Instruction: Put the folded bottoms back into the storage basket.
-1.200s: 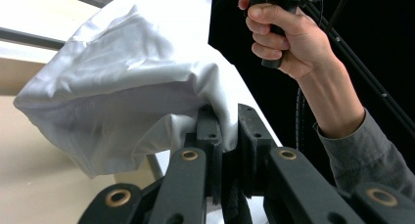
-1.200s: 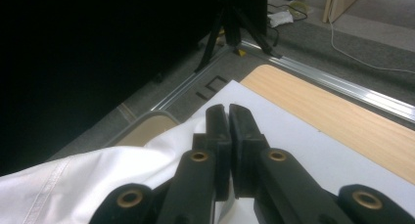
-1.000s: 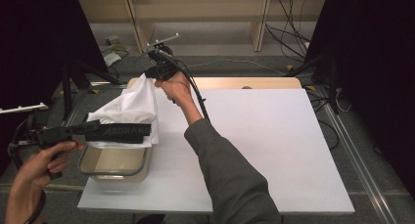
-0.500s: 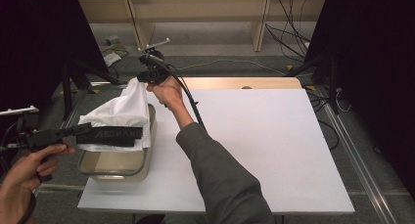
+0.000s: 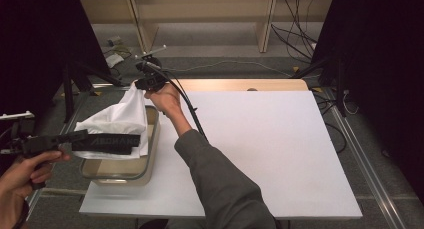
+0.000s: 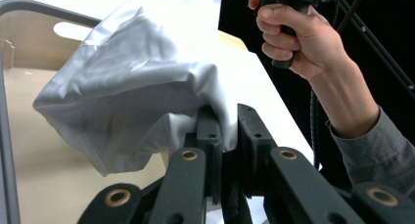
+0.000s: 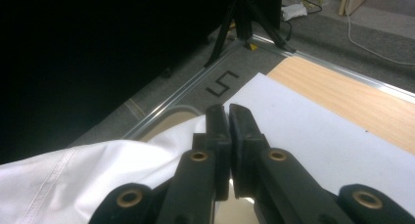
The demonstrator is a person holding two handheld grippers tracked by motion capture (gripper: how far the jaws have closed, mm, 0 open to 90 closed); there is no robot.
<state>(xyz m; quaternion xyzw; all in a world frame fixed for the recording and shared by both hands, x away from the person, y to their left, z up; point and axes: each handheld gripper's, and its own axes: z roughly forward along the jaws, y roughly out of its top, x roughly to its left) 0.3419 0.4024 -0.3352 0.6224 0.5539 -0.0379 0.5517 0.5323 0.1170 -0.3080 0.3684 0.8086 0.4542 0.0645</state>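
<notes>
Two hand-held grippers hold one white cloth (image 5: 120,120) stretched above a clear bin (image 5: 148,170) at the bench's (image 5: 280,154) left edge. The left hand-held gripper (image 6: 226,131) has its jaws closed on a fold at the cloth's near end; the right hand-held gripper (image 7: 227,123), raised at the far end, has its jaws pressed together on a corner. The cloth hangs slack between them, over the bin but not inside it. Each grip looks thin, so I judge that pulling the ends further apart could slip the fabric from one pair of jaws. Lowering unevenly could drape the cloth over the bin's rim, leaving part hanging outside.
</notes>
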